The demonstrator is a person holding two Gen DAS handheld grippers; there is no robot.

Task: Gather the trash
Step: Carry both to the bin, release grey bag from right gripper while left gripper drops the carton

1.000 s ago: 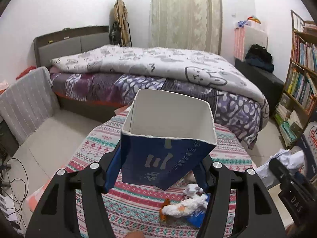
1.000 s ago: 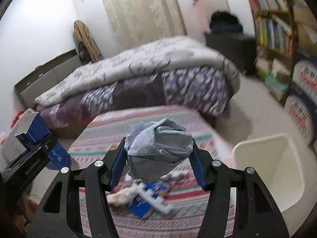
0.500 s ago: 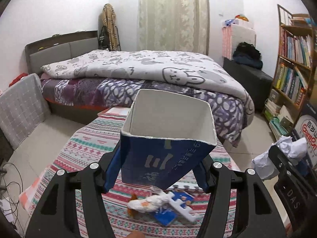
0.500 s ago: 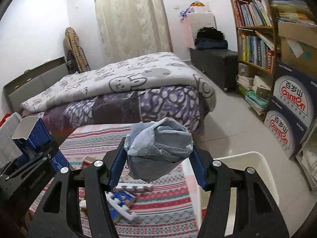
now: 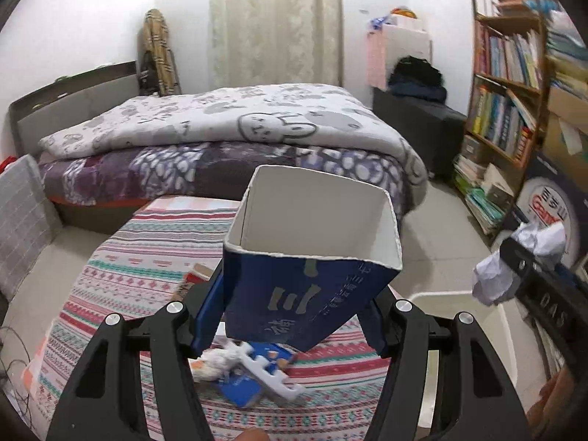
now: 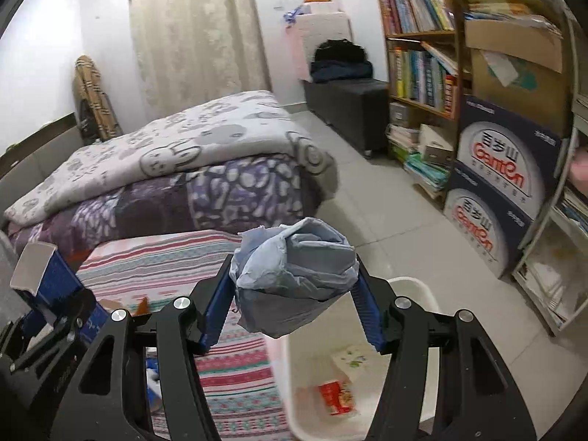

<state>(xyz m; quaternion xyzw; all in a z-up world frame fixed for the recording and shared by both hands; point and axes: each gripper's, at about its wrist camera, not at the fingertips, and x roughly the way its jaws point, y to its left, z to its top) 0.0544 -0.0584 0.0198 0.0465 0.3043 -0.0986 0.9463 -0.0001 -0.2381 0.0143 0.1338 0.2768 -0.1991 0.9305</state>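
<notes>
Inside the white bin [image 6: 415, 290] some scraps already lie. Left gripper [image 5: 294, 316] clamps a blue carton [image 5: 308, 294], right gripper [image 6: 294, 312] a crumpled paper wad [image 6: 294, 275]; litter [image 5: 250, 367] remains on the rug [image 5: 121, 279].

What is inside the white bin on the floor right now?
In the white bin lie a red wrapper and a pale printed paper. The right gripper, shut on crumpled paper, hides the rest of the bin's bottom.

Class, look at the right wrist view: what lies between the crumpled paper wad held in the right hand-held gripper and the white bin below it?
Nothing: in the right wrist view the crumpled paper wad hangs above the white bin, only open air between.
</notes>
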